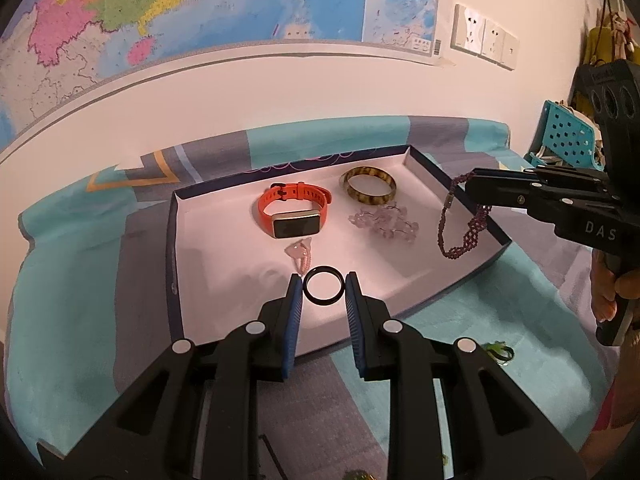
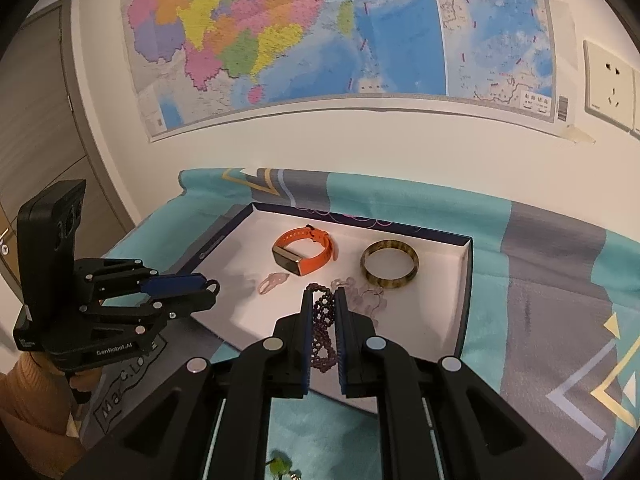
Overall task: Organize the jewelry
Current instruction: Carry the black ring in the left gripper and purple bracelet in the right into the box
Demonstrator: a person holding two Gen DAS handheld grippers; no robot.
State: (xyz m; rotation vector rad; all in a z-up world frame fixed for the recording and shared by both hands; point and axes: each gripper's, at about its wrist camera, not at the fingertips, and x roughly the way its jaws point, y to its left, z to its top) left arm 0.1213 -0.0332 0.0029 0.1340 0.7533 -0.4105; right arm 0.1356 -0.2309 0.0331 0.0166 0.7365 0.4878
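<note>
Now holding jewelry in both grippers above a shallow white-lined box [image 1: 416,284] with dark blue walls, set on a teal and grey patterned cloth [image 1: 72,280].

Left gripper [image 1: 323,289]: blue-padded jaws pinching a black ring [image 1: 323,289] by its outer rim, ring face-on to the left wrist camera, hovering over the near part of the box floor. Seen from the right wrist view at 9 o'clock, left gripper [image 2: 208,286] carrying the ring [image 2: 214,287] at its tip, above the box's left wall.

Right gripper [image 2: 323,300]: jaws nearly pressed together, clamping a purple beaded bracelet [image 2: 324,320] that runs down between the pads. From the left wrist view at 3 o'clock, right gripper [image 1: 470,186] with the beaded bracelet [image 1: 464,220] hanging in a loop from its tip, over the right side of the box.

Lying inside the box:
- orange smartwatch [image 1: 294,210], buckled into a loop, at 12 o'clock from the ring in the left wrist view;
- amber mottled bangle [image 1: 370,185], flat, at 1 o'clock, just right of the watch;
- pale crystal bead bracelet [image 1: 386,222], bunched near the bangle's front;
- small pink pendant [image 1: 300,252], just beyond the ring, between it and the watch.

Same four in the right wrist view: smartwatch [image 2: 304,250], bangle [image 2: 390,264], crystal beads [image 2: 366,296], pendant [image 2: 274,281].

Behind, on the white wall: coloured map [image 2: 320,40] and wall sockets [image 1: 484,36]. Green item [image 1: 496,351] on the cloth at 4 o'clock, outside the box, too small to identify.
</note>
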